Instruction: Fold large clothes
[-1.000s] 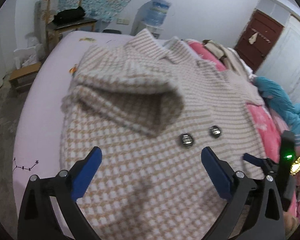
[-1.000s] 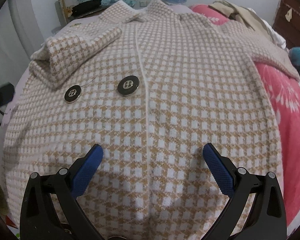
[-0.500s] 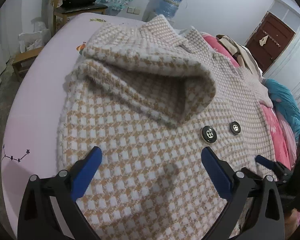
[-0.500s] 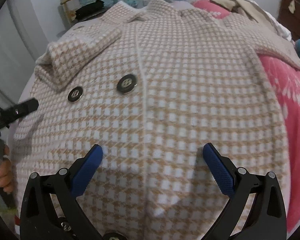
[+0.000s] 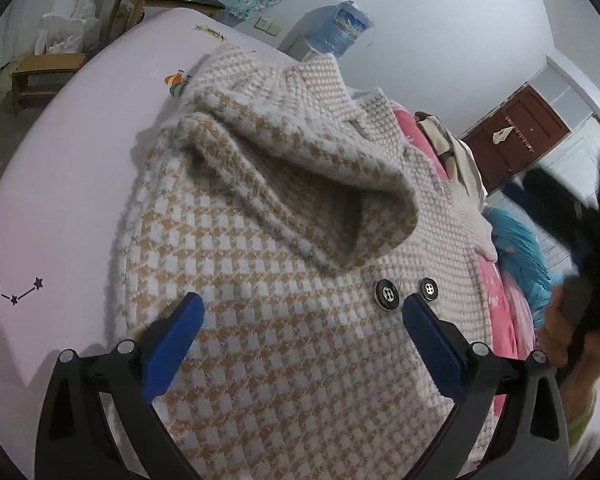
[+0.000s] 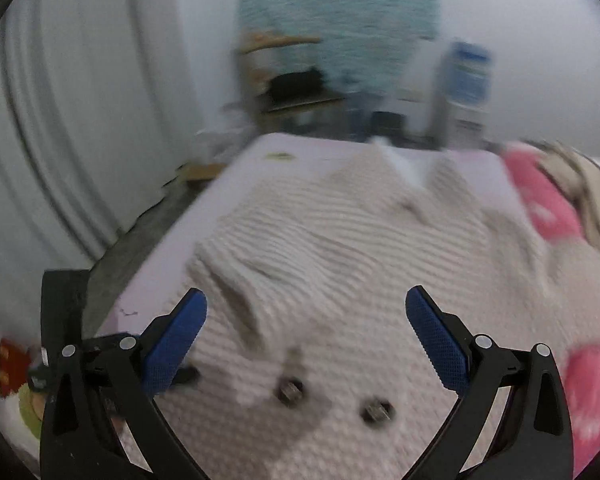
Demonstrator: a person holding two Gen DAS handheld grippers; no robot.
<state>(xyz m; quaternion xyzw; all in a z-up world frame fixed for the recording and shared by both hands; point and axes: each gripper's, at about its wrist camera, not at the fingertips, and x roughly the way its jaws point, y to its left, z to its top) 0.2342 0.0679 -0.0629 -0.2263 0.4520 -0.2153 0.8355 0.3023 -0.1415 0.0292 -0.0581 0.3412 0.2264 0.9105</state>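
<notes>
While both tools hang empty, the bed point(image 5: 60, 184) carries the whole job: its lilac sheet is bare along the left edge, with pink bedding along the right edge. Houndstooth coat point(image 5: 284, 288) lies front-up over the middle of the bed; long axis runs from hem at the near edge to collar point(image 5: 324, 80) at the far edge, collar pointing away from the cameras. One sleeve point(image 5: 300, 184) is already folded across the chest, cuff opening facing the two buttons point(image 5: 387, 295).

Left gripper point(image 5: 300, 332): jaws wide apart, nothing between them, hovering above the lower front panel near the left side seam. Right gripper point(image 6: 306, 332): jaws also apart, empty; view is motion-blurred, raised above the coat point(image 6: 360, 264), buttons point(image 6: 290, 390) just below it.

Judgement: the step in hand is the second sleeve, on the pink-bedding side. Pinch at the cuff, not mid-sleeve; carry it straight across, parallel to the first sleeve; keep the thick knit from bunching at the shoulder. Hem-to-collar fold not yet done.
</notes>
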